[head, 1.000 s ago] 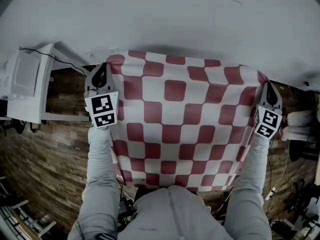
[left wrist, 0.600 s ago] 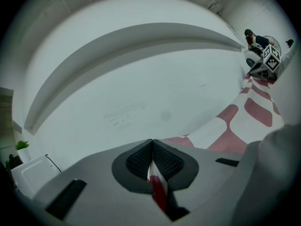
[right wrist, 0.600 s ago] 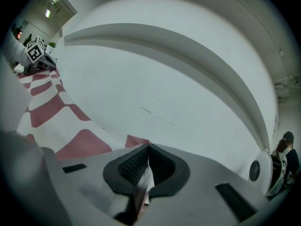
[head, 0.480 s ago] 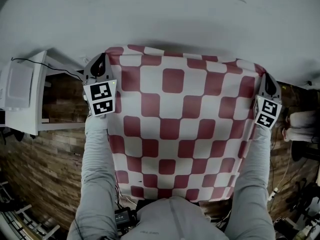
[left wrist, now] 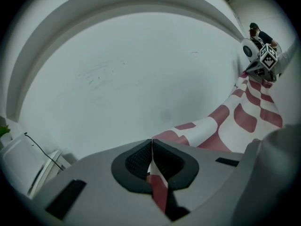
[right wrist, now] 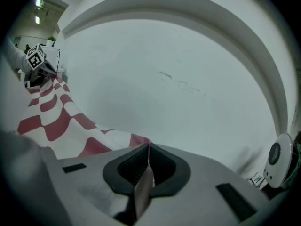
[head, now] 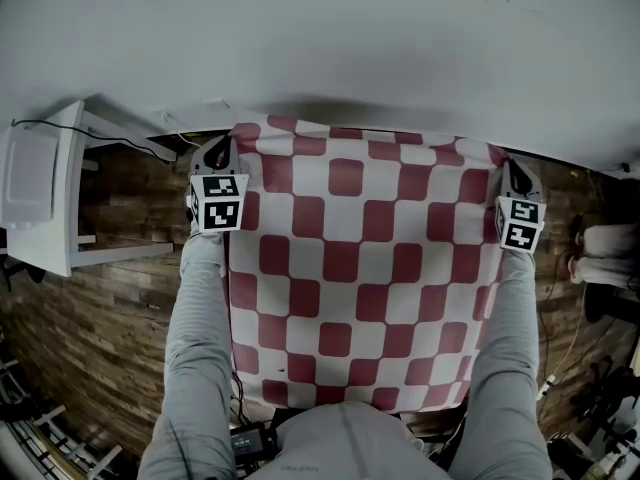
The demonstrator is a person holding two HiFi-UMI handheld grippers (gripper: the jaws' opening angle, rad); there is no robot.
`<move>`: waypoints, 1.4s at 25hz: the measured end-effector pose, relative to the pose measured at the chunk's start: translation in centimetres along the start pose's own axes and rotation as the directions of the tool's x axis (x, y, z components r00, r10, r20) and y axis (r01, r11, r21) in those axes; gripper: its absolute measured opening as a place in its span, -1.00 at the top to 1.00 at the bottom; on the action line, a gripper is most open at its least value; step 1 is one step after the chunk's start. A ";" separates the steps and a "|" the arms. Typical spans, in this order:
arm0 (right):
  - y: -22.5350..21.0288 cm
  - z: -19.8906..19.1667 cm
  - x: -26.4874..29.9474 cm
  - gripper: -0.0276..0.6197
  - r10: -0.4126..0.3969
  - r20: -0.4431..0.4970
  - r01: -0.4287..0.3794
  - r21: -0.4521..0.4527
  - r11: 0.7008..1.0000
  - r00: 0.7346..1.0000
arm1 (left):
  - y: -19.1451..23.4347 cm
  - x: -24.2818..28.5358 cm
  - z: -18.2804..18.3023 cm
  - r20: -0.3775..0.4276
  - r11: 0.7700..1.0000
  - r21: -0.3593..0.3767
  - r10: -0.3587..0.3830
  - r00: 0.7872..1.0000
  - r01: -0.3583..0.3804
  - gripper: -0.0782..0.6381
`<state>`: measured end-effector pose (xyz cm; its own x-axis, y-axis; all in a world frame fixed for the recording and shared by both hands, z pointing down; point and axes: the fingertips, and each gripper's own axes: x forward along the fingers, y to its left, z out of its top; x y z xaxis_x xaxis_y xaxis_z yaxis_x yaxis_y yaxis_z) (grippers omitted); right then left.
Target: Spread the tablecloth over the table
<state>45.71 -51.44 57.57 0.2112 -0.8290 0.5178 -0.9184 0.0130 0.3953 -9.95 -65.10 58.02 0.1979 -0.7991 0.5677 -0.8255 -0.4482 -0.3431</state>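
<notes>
The left hand-held gripper (left wrist: 152,146) is clenched on one top corner of a red-and-white checked fabric tablecloth (head: 360,268), a thin fold of the cloth pinched flat between its black ribbed pads (left wrist: 136,160). The right hand-held gripper (right wrist: 148,149) grips the opposite top corner the same way, with cloth trailing out beneath its closed jaws. Seen from the head view, the two grippers are well apart and level with each other, each bearing its black-and-white square-marker cube (head: 220,201). The cloth's top edge is drawn taut between them along the near edge of a broad white smooth-topped table (head: 350,48). The rest of the tablecloth hangs back towards the person's torso, between two grey-sleeved forearms (head: 200,338). A soft shadow lies on the tabletop just beyond the cloth's top edge; whether that edge touches the table cannot be told. Most of the tabletop is uncovered. Below the cloth a dark wood-plank floor (head: 90,338) shows. A white boxy side unit (head: 40,198) stands at the left with a thin black cable (head: 100,133) running across it.
</notes>
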 end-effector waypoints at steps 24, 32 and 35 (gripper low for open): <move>2.9 -5.7 -8.0 0.49 0.112 -0.093 -0.096 0.162 0.982 0.989 | -2.9 -7.3 -3.4 -0.011 0.989 -0.123 -0.082 0.997 0.080 0.70; 6.0 -11.2 -20.5 0.49 0.154 -0.105 -0.125 0.236 0.964 0.982 | -8.0 -17.7 -7.4 -0.046 0.984 -0.141 -0.120 0.992 0.113 0.70; 8.4 -13.3 -24.6 0.49 0.187 -0.113 -0.154 0.249 0.956 0.976 | -10.5 -21.5 -9.4 -0.062 0.980 -0.156 -0.137 0.989 0.126 0.70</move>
<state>37.22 -23.48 58.27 0.0722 -0.7437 0.6646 -0.9940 0.0009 0.1090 -10.53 -39.44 56.45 0.2761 -0.7040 0.6544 -0.8661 -0.4775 -0.1482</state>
